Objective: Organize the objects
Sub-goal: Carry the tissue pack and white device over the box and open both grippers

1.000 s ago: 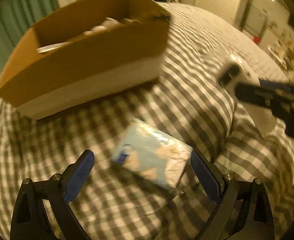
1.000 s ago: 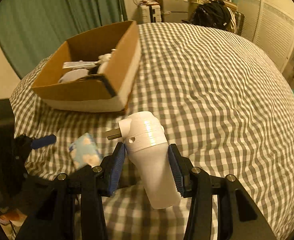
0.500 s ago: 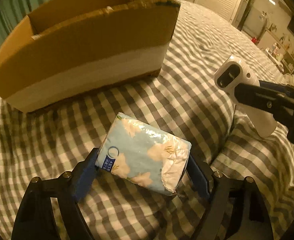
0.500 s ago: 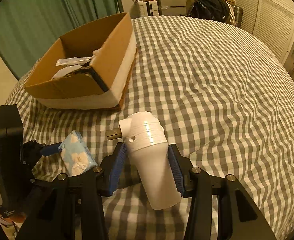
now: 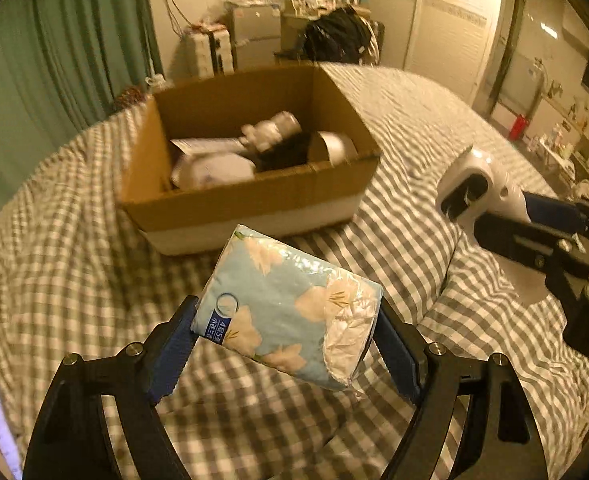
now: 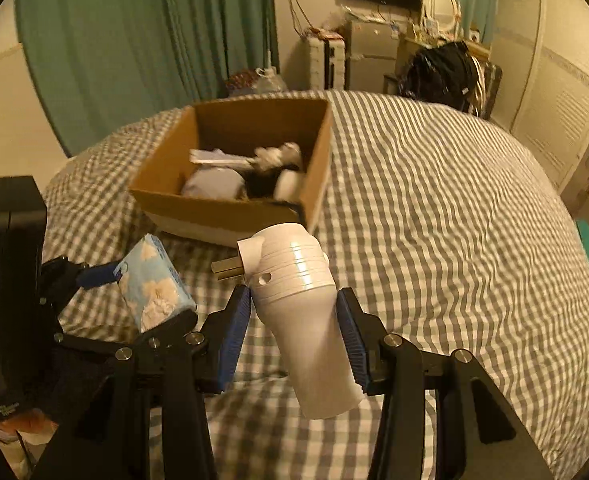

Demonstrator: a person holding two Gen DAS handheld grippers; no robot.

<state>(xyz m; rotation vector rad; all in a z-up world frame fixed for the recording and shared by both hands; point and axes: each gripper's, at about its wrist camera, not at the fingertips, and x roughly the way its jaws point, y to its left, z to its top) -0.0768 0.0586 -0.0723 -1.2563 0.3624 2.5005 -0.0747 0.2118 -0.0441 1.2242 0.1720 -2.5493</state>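
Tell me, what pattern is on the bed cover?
Grey-and-white checked bed cover; clearest in the right wrist view.

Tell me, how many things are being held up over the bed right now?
2: a blue flowered tissue pack clamped in the left gripper, and a white plug-in device in the right gripper.

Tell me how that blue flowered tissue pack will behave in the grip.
The tissue pack, clamped between the left gripper pads, is probably soft: its crinkled plastic end looks squashed. It likely weighs little for its bulk, since it hangs clear of the checked bedspread held only by its ends. The glossy wrap may slip.
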